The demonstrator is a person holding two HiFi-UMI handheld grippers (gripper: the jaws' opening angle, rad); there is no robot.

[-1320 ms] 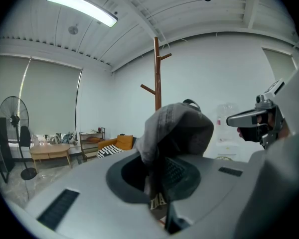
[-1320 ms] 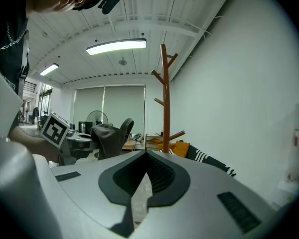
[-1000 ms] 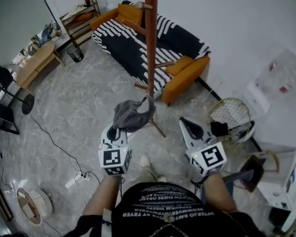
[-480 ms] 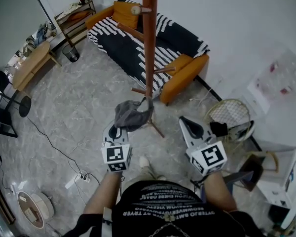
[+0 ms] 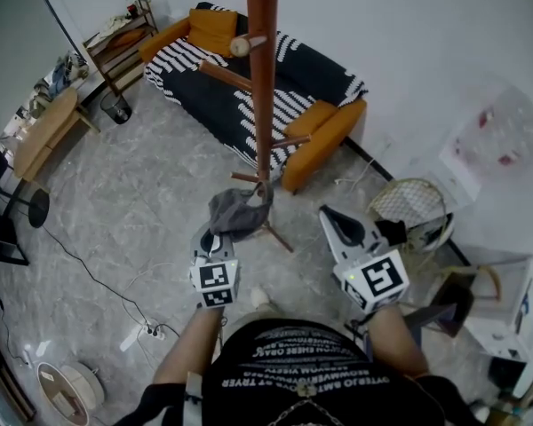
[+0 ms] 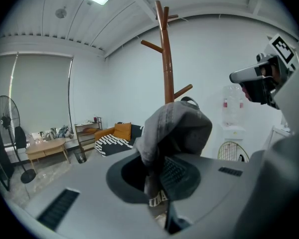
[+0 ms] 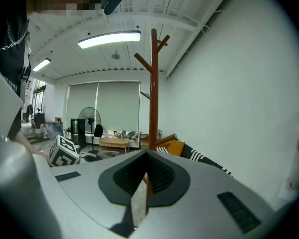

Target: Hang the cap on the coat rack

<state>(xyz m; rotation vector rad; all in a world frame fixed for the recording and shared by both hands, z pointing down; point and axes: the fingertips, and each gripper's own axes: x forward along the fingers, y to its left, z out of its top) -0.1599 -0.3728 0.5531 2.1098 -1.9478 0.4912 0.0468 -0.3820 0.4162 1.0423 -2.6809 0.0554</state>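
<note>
The grey cap (image 5: 238, 213) is pinched by a fold of its fabric between the jaws of the left gripper (image 5: 217, 235), and the rest of it bunches up and droops over the jaw tips. In the left gripper view the cap (image 6: 174, 128) fills the space right ahead of the left gripper (image 6: 159, 183) and covers the lower part of the coat rack (image 6: 165, 59); the rack's pegs stand above it, none of them touching it. From the head view the cap sits just beside the pole of the coat rack (image 5: 262, 78), low down near its feet; whether it brushes the pole I cannot tell. The right gripper (image 5: 331, 214) holds nothing. Its jaws are drawn together to a thin slit, seen in its own view (image 7: 144, 176), with the rack (image 7: 153, 98) straight ahead. Both forearms reach forward from the person's body, the grippers side by side and apart, each pointing at the rack and tipped slightly downward.
</note>
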